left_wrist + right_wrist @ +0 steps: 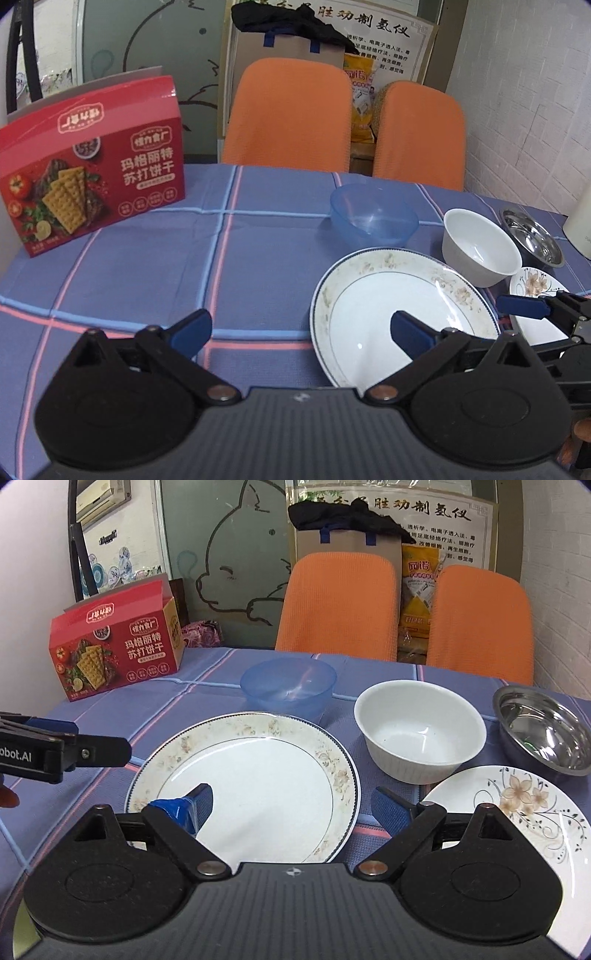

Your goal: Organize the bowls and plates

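Note:
A large white plate with a faded floral rim (266,775) lies on the table; it also shows in the left wrist view (388,306). Behind it stand a blue plastic bowl (290,686), a white ceramic bowl (419,725) and a steel bowl (543,727). A small flowered plate (517,812) lies at the right. My right gripper (291,806) is open above the large plate's near right edge, holding nothing. My left gripper (301,330) is open and empty, left of the large plate, its right finger over the plate.
A red cracker box (92,184) stands at the table's back left. Two orange chairs (340,605) are behind the table on the blue checked tablecloth (147,266). A cream container (580,221) stands at the far right.

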